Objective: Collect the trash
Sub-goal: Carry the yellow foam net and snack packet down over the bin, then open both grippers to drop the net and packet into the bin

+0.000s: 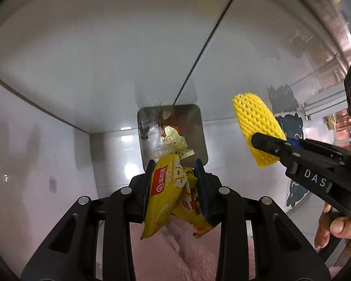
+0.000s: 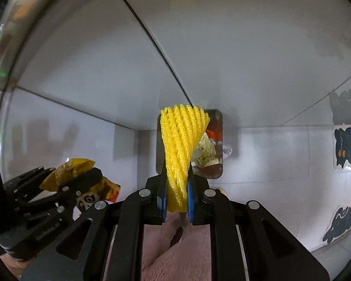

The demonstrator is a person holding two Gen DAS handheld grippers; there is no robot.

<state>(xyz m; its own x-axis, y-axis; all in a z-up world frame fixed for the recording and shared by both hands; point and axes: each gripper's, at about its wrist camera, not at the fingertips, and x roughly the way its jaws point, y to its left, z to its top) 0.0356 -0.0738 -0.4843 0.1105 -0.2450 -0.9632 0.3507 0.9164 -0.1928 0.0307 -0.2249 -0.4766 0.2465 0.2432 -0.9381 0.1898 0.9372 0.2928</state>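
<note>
My left gripper (image 1: 174,171) is shut on a yellow snack wrapper (image 1: 166,192) and holds it just in front of a metal trash bin (image 1: 200,126) that stands by the white wall. The bin holds crumpled paper and clear plastic (image 1: 168,138). My right gripper (image 2: 177,185) is shut on a yellow foam fruit net (image 2: 181,145), held up in front of the same bin (image 2: 218,164). In the left wrist view the right gripper (image 1: 269,144) with the net (image 1: 255,126) is to the right of the bin. In the right wrist view the left gripper (image 2: 82,182) with the wrapper (image 2: 65,173) is at the lower left.
White wall panels with a dark seam (image 1: 206,44) rise behind the bin. Black cat stickers (image 2: 347,147) are on the wall at the right. A pink fluffy surface (image 1: 175,253) lies below both grippers. A hand (image 1: 337,227) grips the right tool.
</note>
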